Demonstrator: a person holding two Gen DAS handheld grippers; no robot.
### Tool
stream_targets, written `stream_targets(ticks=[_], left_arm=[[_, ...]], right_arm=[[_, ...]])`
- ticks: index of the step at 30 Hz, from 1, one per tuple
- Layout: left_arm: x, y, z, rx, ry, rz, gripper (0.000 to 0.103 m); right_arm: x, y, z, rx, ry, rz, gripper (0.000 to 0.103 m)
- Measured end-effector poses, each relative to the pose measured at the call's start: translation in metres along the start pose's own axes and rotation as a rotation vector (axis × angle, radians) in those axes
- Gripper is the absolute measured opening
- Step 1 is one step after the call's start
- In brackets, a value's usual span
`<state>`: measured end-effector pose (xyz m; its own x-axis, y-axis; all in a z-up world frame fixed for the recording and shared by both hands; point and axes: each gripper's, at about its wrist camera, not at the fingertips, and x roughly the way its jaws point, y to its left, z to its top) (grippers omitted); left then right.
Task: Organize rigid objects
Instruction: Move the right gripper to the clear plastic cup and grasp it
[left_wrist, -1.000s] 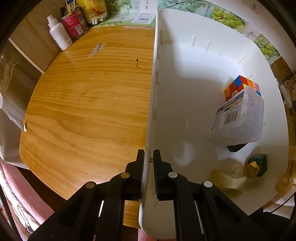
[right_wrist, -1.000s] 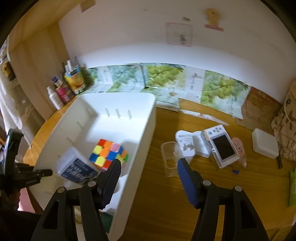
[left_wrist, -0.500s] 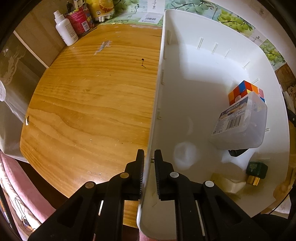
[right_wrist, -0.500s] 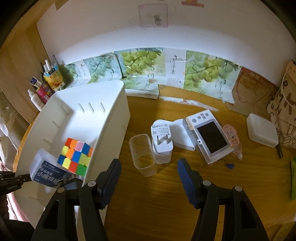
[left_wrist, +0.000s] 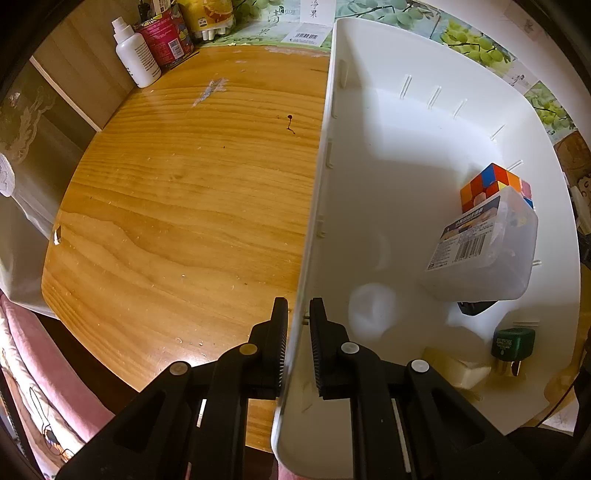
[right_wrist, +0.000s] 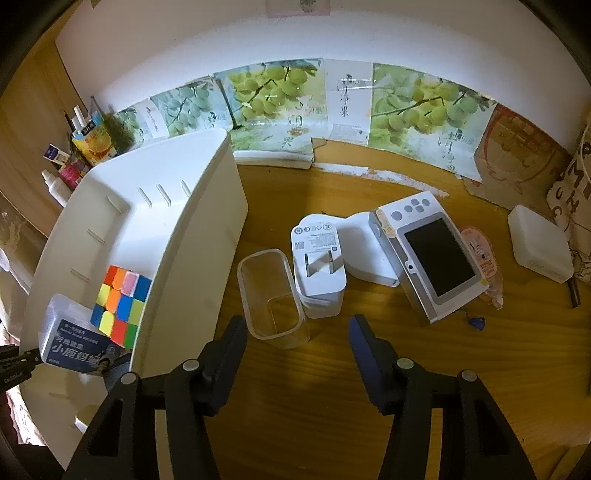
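My left gripper is shut on the near wall of the white bin, one finger outside and one inside. Inside the bin lie a colour cube, a lidded clear box with a label and a small green block. My right gripper hangs over the table just right of the bin, and its jaws are closing. The near end of an empty clear tub lies between its fingertips, untouched. A white plug charger rests against the tub's right side.
Right of the charger lie a white round pad, a white device with a dark screen and a white box. Bottles and cartons stand at the back left corner. Grape-print sheets line the back wall.
My right gripper has come down and to the right, from over the bin toward the clear tub, and its jaws have narrowed. The left gripper has kept its hold on the bin wall.
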<state>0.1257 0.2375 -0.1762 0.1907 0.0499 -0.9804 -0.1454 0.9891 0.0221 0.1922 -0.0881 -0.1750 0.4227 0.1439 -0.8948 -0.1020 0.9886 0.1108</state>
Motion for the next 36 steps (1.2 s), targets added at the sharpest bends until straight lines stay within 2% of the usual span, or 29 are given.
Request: stream_targets(ticks=[17, 36], left_arm=[[0.000, 0.000, 0.000, 0.002, 0.001, 0.002, 0.014], [0.001, -0.001, 0.000, 0.021, 0.003, 0.007, 0.014]], right_arm=[[0.013, 0.006, 0.003, -0.027, 0.042, 0.030, 0.032], [0.011, 0.005, 0.002, -0.040, 0.049, 0.028, 0.030]])
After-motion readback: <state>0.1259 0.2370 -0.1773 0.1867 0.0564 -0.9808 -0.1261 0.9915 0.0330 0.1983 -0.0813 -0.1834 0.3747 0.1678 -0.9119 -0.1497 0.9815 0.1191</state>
